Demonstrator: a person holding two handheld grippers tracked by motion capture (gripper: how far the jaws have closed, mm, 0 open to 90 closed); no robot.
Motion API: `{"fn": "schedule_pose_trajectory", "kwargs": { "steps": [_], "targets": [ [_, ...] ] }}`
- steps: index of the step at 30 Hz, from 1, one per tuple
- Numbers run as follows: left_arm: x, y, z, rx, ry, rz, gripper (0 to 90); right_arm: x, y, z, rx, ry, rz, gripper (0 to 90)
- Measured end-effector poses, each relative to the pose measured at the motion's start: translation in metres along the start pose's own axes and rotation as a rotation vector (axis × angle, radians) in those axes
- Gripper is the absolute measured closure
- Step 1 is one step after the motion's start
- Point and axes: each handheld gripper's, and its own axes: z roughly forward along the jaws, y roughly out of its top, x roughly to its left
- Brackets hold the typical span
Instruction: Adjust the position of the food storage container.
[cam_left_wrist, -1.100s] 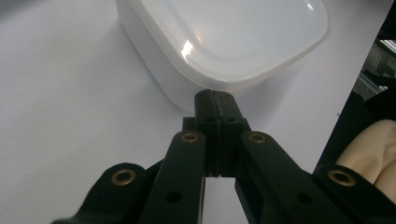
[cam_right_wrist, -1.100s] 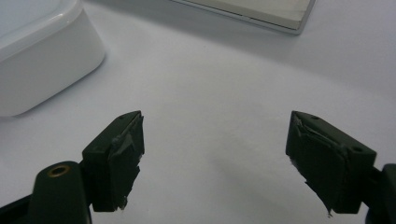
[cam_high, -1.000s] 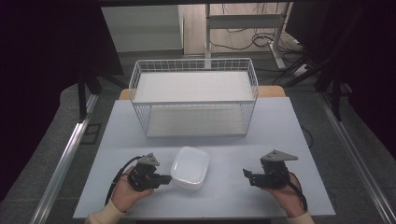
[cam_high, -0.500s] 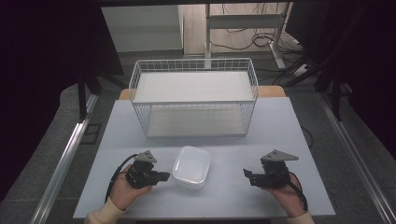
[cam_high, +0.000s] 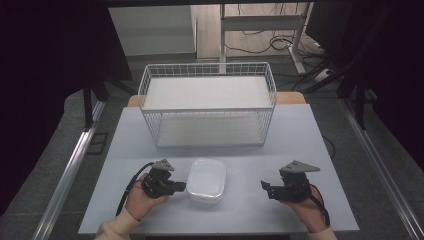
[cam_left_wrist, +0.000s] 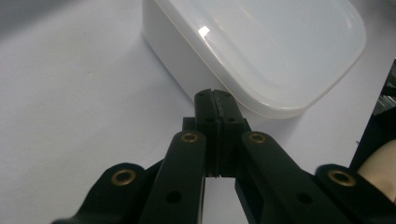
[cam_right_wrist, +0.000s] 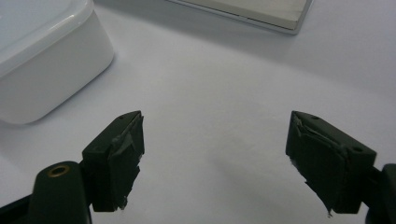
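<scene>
1. No brand, label or writing can be read on anything here; the white lidded container (cam_high: 206, 180) carries a plain, glossy lid.
2. Taking that container as the landmark: it sits on the pale table (cam_high: 320, 145), in front of the wire basket (cam_high: 207, 107), between the two hands.
3. The left gripper (cam_high: 176, 187) lies just left of the container, its tips at the container's left edge. The left gripper view (cam_left_wrist: 215, 100) shows what the high view cannot: the jaws pressed flat together with nothing between them, their tips right at the rim of the lid (cam_left_wrist: 280, 107); actual contact cannot be told.
4. The right gripper (cam_high: 265, 189) rests well to the container's right. The right gripper view (cam_right_wrist: 215, 158) shows its jaws spread wide over bare table, the container's corner (cam_right_wrist: 51, 74) at upper left.
</scene>
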Motion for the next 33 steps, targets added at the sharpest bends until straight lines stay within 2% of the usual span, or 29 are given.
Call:
{"fn": "schedule_pose_trajectory", "kwargs": {
  "steps": [8,15,17,18,20,21,22,23,24,25,26,27,28,30,33],
  "targets": [
    [-0.011,0.002,0.007,0.009,-0.034,0.019,89.6,0.0,0.0,0.0,-0.001,-0.001,-0.001,19.5],
    [-0.01,0.001,0.006,0.003,-0.035,0.017,89.6,0.0,0.0,0.0,-0.003,0.0,-0.001,19.5],
    [-0.008,0.0,0.002,-0.01,-0.027,0.009,89.5,0.0,0.0,-0.001,-0.007,0.0,-0.002,19.5],
    [-0.006,-0.002,-0.005,-0.039,-0.014,-0.011,89.5,0.0,0.001,-0.002,-0.014,0.001,-0.001,19.5],
    [-0.003,-0.003,-0.011,-0.057,-0.001,-0.02,89.4,0.0,0.001,-0.002,-0.018,0.002,-0.002,19.5],
    [-0.001,-0.005,-0.02,-0.105,0.026,-0.048,83.8,0.0,0.001,-0.003,-0.024,0.003,-0.003,19.5],
    [0.0,-0.006,-0.025,-0.133,0.043,-0.067,78.1,0.0,0.001,-0.003,-0.026,0.005,-0.004,19.5],
    [0.0,-0.006,-0.025,-0.133,0.043,-0.067,71.1,0.0,0.001,-0.003,-0.026,0.005,-0.004,19.5],
    [0.002,-0.007,-0.029,-0.157,0.057,-0.083,64.3,0.001,0.001,-0.003,-0.029,0.006,-0.004,19.4],
    [0.005,-0.008,-0.035,-0.196,0.072,-0.12,57.8,0.001,0.001,-0.003,-0.032,0.007,-0.006,19.3],
    [0.005,-0.008,-0.035,-0.196,0.072,-0.12,52.1,0.001,0.001,-0.003,-0.035,0.012,-0.007,19.2],
    [0.007,-0.008,-0.038,-0.207,0.076,-0.136,47.4,0.002,0.001,-0.003,-0.039,0.015,-0.011,19.2],
    [0.009,-0.008,-0.04,-0.212,0.078,-0.151,47.4,0.002,0.001,-0.003,-0.039,0.015,-0.011,19.2],
    [0.013,-0.009,-0.042,-0.225,0.08,-0.186,38.0,0.003,0.002,-0.004,-0.05,0.031,-0.014,19.2],
    [0.015,-0.01,-0.043,-0.228,0.076,-0.212,34.2,0.003,0.002,-0.004,-0.055,0.038,-0.016,19.2]
  ]
}}
